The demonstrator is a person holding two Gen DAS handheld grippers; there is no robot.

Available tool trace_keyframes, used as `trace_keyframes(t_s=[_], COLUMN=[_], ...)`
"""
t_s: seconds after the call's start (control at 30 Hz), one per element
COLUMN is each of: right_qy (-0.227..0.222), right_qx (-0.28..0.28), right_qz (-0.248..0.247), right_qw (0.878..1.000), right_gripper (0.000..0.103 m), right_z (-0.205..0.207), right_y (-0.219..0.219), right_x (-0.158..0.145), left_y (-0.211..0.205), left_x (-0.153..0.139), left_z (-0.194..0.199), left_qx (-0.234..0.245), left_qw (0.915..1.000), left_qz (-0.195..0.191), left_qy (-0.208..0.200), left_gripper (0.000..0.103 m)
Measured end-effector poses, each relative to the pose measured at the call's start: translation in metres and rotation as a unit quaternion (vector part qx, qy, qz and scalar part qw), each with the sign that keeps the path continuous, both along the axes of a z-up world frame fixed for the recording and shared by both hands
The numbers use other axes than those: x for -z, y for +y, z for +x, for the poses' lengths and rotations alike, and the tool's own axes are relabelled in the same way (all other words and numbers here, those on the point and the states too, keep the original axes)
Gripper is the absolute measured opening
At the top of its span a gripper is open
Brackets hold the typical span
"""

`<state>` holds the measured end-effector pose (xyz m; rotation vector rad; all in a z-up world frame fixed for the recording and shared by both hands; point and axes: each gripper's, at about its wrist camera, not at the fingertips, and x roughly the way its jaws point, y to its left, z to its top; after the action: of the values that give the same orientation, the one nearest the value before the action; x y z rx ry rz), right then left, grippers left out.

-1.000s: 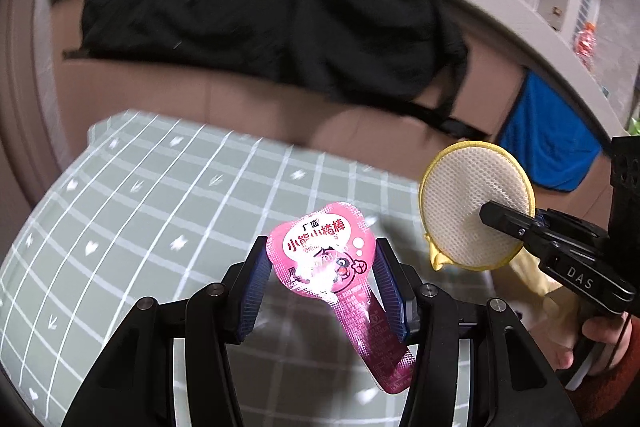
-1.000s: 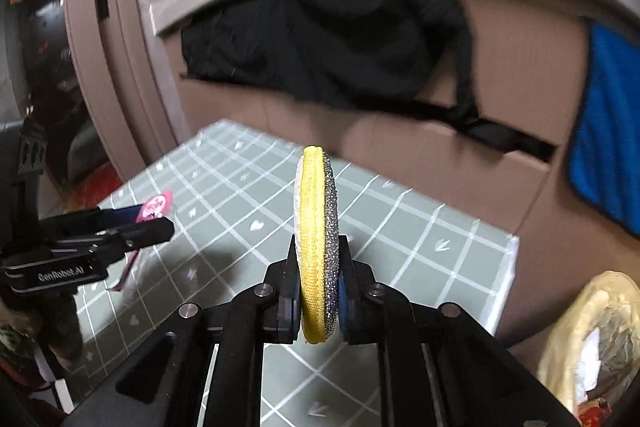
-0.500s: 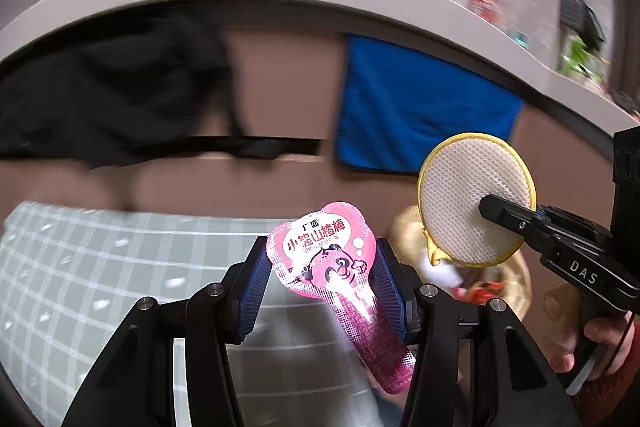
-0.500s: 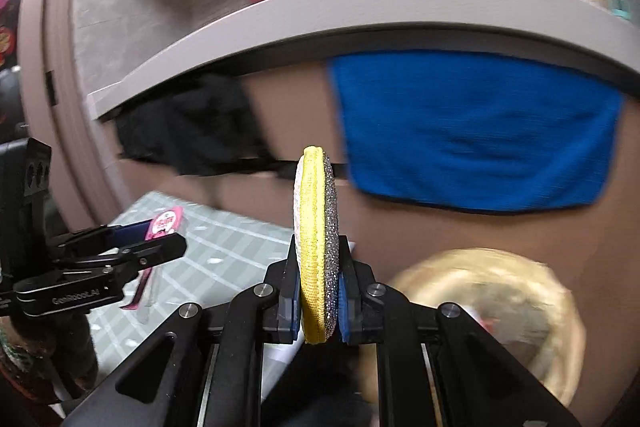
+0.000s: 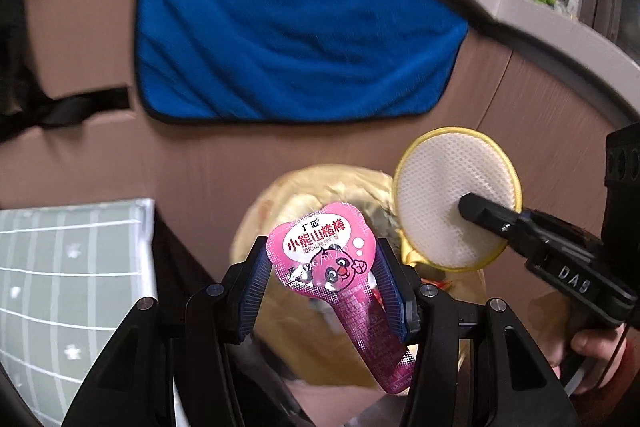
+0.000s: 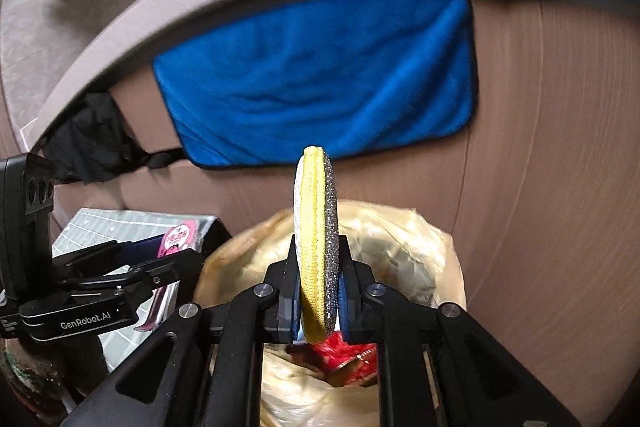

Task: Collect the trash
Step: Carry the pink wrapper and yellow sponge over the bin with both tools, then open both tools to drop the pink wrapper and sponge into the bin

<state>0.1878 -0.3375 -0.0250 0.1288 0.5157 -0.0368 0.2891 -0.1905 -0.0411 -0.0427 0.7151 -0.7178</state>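
Note:
My left gripper [image 5: 322, 279] is shut on a pink snack wrapper [image 5: 332, 267] with a cartoon bear; the wrapper's tail hangs down to the right. My right gripper [image 6: 318, 291] is shut on a round yellow-rimmed scouring pad [image 6: 316, 247], held edge-on. In the left wrist view that pad [image 5: 454, 197] shows its white mesh face at the right, with the right gripper [image 5: 480, 213] clamped on it. Below and beyond both grippers stands a bin lined with a yellowish bag [image 6: 404, 243], red trash [image 6: 344, 351] inside it. The left gripper [image 6: 168, 255] appears at left in the right wrist view.
A blue towel [image 5: 288, 39] hangs on the brown panel behind the bin. The table with its green grid cloth [image 5: 68, 267] ends at the left of the bin. A black cloth [image 6: 88, 143] hangs further left. A hand [image 5: 592, 355] holds the right gripper's handle.
Both grippers swung right, off the green-grid table and towards the bag-lined bin, each still holding its item. The blue towel now fills the background where the black cloth was.

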Motion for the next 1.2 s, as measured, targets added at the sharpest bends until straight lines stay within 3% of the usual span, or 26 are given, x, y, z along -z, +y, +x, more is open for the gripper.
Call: trace_keyframes(t_s=[0.33,0.5,0.77,0.93,1.2], right_qy=[0.073,0.093,0.102,0.091,0.066], right_qx=[0.013,0.022,0.029,0.032,0.025], right_qz=[0.029,0.040,0.042,0.063,0.084], right_qw=[0.997,0.995,0.993,0.993,0.994], right_gripper=[0.013,0.014,0.015,0.045,0.053], right_z=[0.029,0.037,0.036,0.025,0.002], right_y=[-0.032,-0.042,-0.047,-0.050,-0.043], right_x=[0.056,0.074,0.081,0.077,0.063], left_y=[-0.040,-0.044,-0.038,-0.027,0.011], left_x=[0.049,0.048,0.045,0.034,0.012], left_z=[0.035,0.034,0.037,0.032,-0.007], left_qx=[0.011,0.025,0.023,0.005,-0.061], left_qw=[0.9970,0.9968,0.9970,0.9981,0.9973], left_qz=[0.038,0.035,0.016,0.008,0.039], left_qy=[0.067,0.067,0.072,0.062,0.014], left_gripper=[0.052,0.052,0.069,0.071,0.071])
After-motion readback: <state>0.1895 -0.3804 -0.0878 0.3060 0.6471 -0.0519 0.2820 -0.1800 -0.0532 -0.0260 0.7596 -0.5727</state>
